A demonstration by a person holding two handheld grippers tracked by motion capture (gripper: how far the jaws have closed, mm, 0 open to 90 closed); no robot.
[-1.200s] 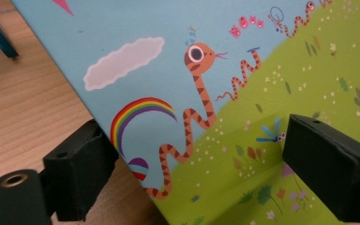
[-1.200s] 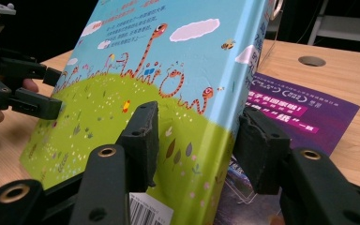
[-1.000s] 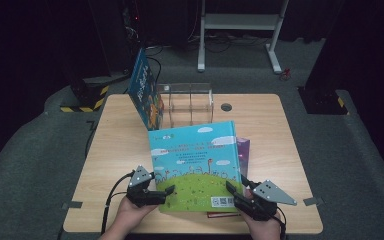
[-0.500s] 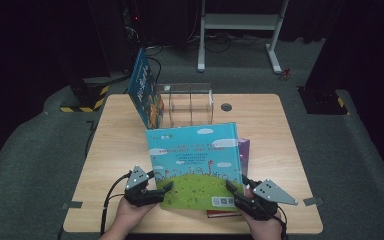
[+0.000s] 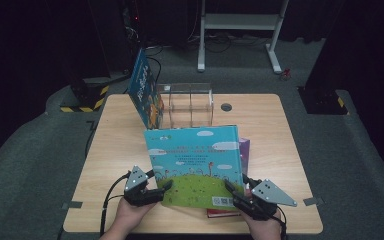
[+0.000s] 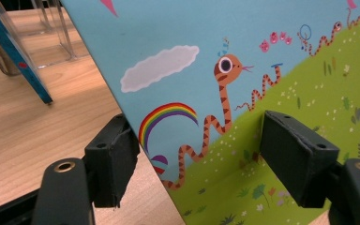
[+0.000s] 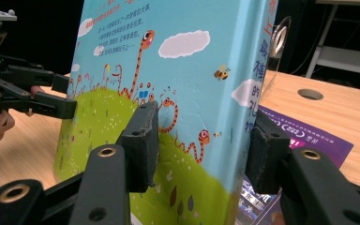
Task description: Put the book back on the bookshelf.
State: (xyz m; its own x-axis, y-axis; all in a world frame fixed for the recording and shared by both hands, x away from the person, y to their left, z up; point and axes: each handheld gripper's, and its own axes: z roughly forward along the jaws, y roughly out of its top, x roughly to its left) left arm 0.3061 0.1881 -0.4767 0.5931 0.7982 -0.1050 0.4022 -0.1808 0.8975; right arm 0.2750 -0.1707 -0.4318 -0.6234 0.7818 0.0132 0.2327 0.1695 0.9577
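1. Blue picture book [image 5: 195, 165] stood raised over the near table edge [image 5: 280, 220], above a purple book [image 5: 244, 150].
2. Right gripper [image 7: 201, 140] clamped its spine.
3. Left gripper [image 6: 192, 154] had just been closing around its edge, not yet pressing.
4. Clear rack [image 5: 190, 102] held one leaning book [image 5: 144, 92]; shelving remained.

Open counter [image 5: 115, 150] left of the raised picture book [image 5: 195, 160], wide enough to pass. Blocked behind by clear rack [image 5: 190, 102] and leaning blue book [image 5: 145, 95]; purple book [image 5: 244, 150] lying flat to the right.
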